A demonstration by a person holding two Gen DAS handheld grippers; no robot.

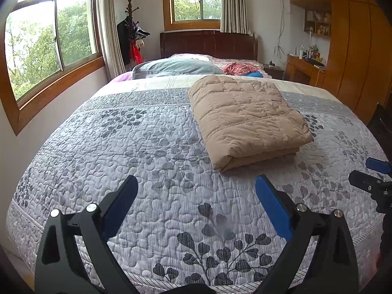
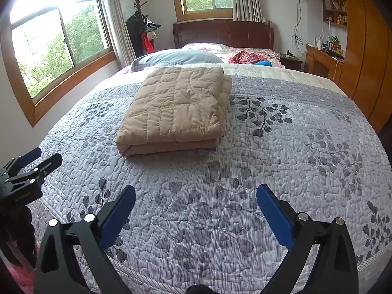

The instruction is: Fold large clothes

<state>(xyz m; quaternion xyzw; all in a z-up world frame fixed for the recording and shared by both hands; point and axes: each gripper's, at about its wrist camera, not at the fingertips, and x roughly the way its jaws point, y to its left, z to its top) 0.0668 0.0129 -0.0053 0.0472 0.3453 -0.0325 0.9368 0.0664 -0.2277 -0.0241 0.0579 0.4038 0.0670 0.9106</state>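
Tan quilted puffy garment (image 1: 247, 120) (image 2: 176, 110), folded into a thick rectangular stack w/ layered fold edge facing the cameras, lies flat on the grey leaf-print quilted bedspread (image 1: 147, 152) (image 2: 281, 152). Its long axis runs toward the dark wooden headboard (image 1: 208, 44) (image 2: 223, 33). Left gripper (image 1: 196, 203) & right gripper (image 2: 196, 210), both short of the garment: jaws spread wide, holding nothing.

Your right gripper (image 1: 374, 178) is cut off by the frame edge. The shelf items (image 2: 334, 9) are too small to identify.
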